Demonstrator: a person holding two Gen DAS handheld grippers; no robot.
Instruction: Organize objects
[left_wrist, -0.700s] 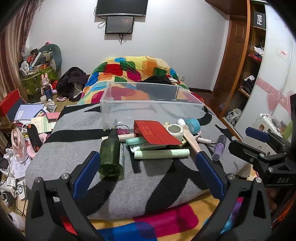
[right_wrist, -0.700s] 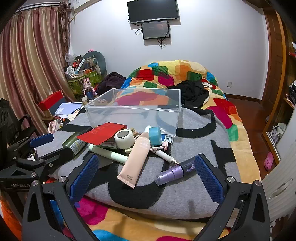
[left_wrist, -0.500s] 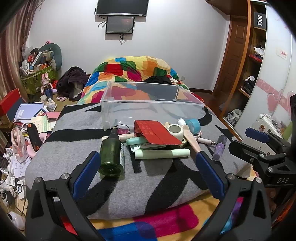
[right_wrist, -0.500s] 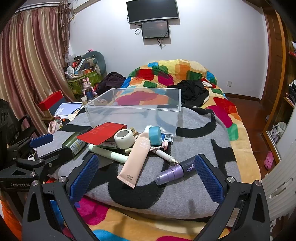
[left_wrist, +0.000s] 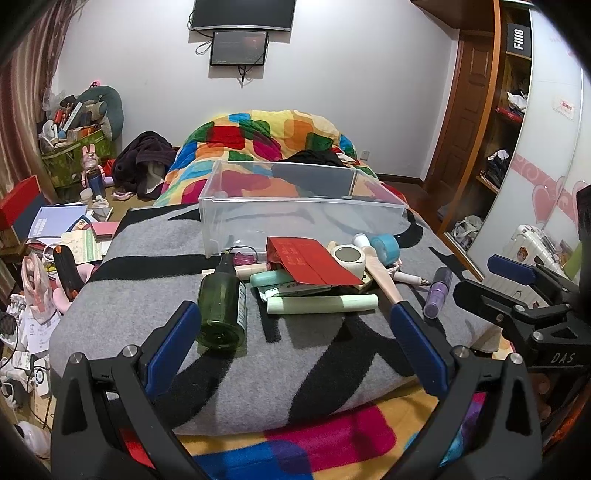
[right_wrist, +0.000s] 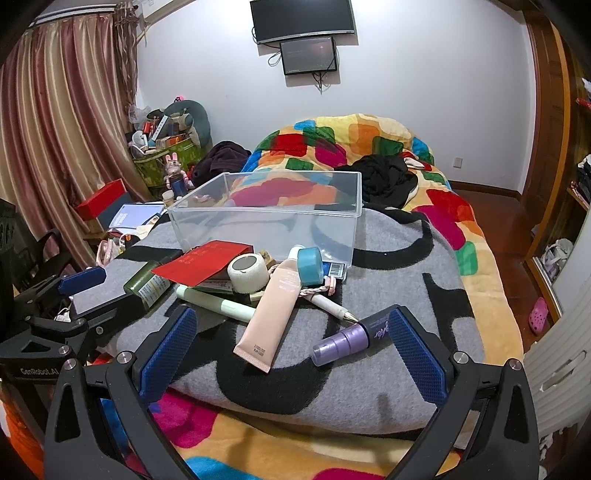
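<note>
Barcoded card (right_wrist: 335, 270) half hidden behind blue tape roll (right_wrist: 310, 266), papers under red envelope (left_wrist: 310, 260) mostly covered

The left gripper (left_wrist: 295, 317), at the bottom of its frame, is black, angular, skeletal; its jaws carry smooth blue pads; silver screw heads stud the arms; the right gripper (right_wrist: 288, 325) matches, with dimpled blue pads; white lettering marks each body, "DAS" and "GenRobot.AI".
</note>
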